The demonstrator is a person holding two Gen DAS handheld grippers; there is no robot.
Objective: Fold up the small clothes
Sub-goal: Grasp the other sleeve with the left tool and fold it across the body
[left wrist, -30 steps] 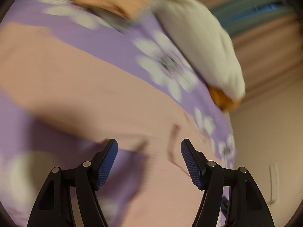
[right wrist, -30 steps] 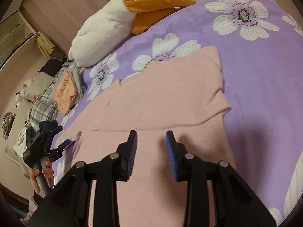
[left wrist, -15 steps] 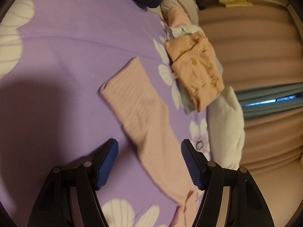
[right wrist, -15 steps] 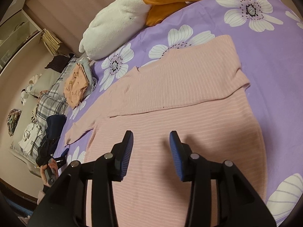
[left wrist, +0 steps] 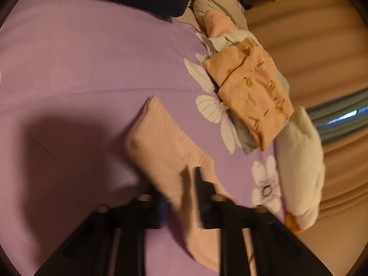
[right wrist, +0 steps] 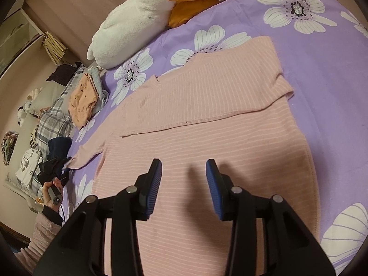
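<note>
A pink ribbed sweater (right wrist: 207, 142) lies flat on the purple flowered bedspread (right wrist: 322, 69), its far sleeve folded across the body. Its near sleeve (left wrist: 161, 142) stretches out to the left. My left gripper (left wrist: 181, 197) is shut on that sleeve, with pink cloth pinched between the blurred jaws; it also shows in the right wrist view (right wrist: 54, 165) at the sleeve's end. My right gripper (right wrist: 184, 184) is open and empty, hovering above the sweater's lower body.
A pile of folded clothes topped by an orange printed piece (left wrist: 250, 96) sits beside the sleeve. A white and orange plush toy (right wrist: 142, 23) lies at the bed's far edge. Plaid and dark garments (right wrist: 50, 119) lie at the left. Curtains (left wrist: 322, 46) stand behind.
My left gripper went from open above the sleeve to shut on it. My right gripper opened a little wider and stayed over the sweater.
</note>
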